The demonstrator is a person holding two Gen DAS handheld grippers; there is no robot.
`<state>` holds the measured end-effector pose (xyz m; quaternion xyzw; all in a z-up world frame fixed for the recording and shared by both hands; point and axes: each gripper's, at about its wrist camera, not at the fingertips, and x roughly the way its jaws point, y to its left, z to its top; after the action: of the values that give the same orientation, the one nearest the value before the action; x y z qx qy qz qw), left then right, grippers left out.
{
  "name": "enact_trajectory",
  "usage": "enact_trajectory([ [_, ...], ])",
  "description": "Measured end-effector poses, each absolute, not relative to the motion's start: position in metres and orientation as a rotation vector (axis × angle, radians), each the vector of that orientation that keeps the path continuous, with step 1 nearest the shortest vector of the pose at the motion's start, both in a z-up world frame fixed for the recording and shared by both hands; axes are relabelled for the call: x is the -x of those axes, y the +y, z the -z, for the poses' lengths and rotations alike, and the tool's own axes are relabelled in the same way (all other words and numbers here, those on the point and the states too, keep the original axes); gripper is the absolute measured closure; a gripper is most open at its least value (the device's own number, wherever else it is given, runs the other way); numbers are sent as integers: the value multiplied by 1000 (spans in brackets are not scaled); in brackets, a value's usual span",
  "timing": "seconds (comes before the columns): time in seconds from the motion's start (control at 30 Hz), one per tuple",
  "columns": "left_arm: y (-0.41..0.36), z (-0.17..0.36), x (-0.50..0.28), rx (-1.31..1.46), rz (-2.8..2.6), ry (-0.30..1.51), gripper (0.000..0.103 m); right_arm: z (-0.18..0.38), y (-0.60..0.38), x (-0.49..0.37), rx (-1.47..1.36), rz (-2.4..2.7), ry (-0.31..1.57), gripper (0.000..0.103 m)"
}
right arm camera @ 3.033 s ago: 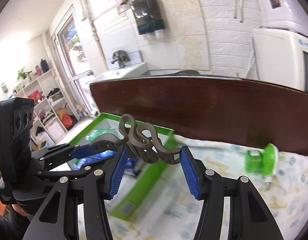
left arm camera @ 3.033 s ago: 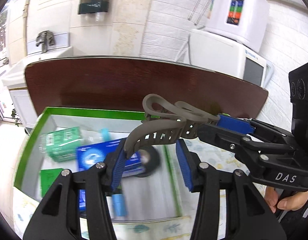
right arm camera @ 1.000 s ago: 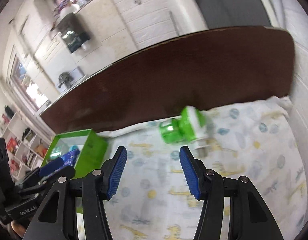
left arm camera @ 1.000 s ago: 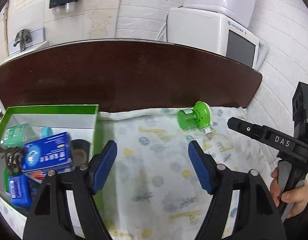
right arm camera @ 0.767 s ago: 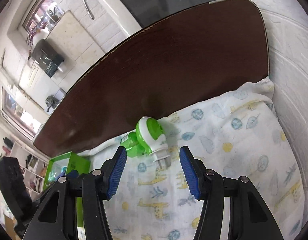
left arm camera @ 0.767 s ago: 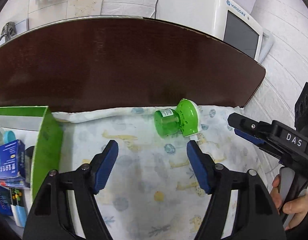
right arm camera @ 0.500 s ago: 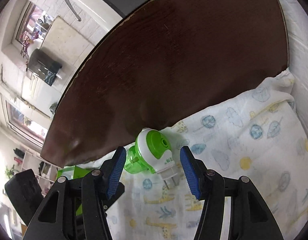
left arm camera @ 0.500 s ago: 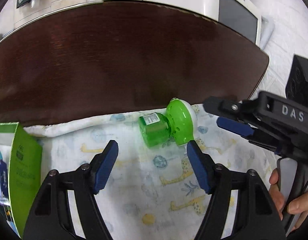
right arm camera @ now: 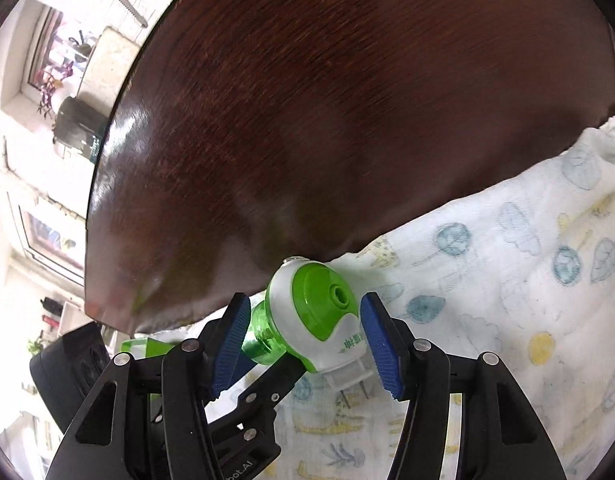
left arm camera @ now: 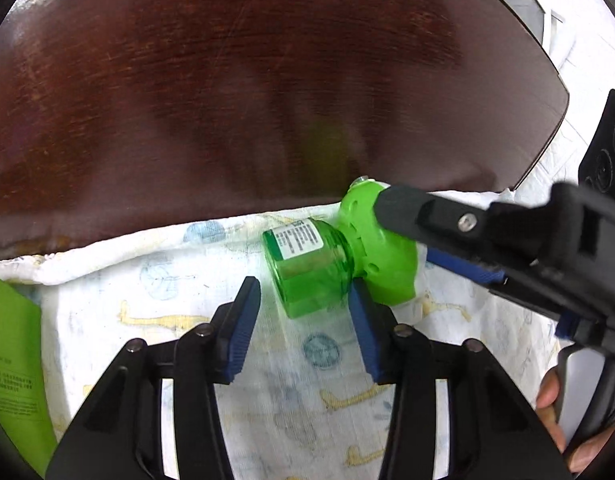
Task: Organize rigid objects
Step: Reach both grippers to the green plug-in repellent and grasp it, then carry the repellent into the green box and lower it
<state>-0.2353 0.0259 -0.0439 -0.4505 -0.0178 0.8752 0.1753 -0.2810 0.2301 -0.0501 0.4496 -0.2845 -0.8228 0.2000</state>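
Green, one plug-in bottle point(left arm camera: 307, 268) lies between both parted claws, left claw point(left arm camera: 303, 312) just narrowing, right claw point(right arm camera: 305, 336) untouching.

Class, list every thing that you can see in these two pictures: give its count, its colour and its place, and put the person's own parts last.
plug-in vaporizer: one, green and white, lying on the cloth by the board.
cloth: one, white with prints, underneath.
board: one, dark brown, upright behind.
green box: one, at the far left edge.
left gripper: one, black with blue pads, about the bottle end.
right gripper: one, same colours, about the head.
hand: one, on a handle.
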Motion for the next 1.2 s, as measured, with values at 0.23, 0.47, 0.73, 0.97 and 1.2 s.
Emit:
enact_trajectory([
  [0.23,32,45,233,1264,-2478,8,70,65,219,285,-1301,2279,-754,43],
  [0.47,26,26,219,1221,-2506,11,70,51,215,271,-1227,2315,-678,47],
  [0.73,7,-6,182,1149,-2571,41,70,28,204,248,-1146,2270,-634,47],
  [0.97,-24,-39,143,1074,-2654,49,70,-2,187,218,-1070,2251,-562,47],
  [1.2,-79,-68,120,987,-2757,-28,70,-33,138,200,-1030,2211,-447,47],
])
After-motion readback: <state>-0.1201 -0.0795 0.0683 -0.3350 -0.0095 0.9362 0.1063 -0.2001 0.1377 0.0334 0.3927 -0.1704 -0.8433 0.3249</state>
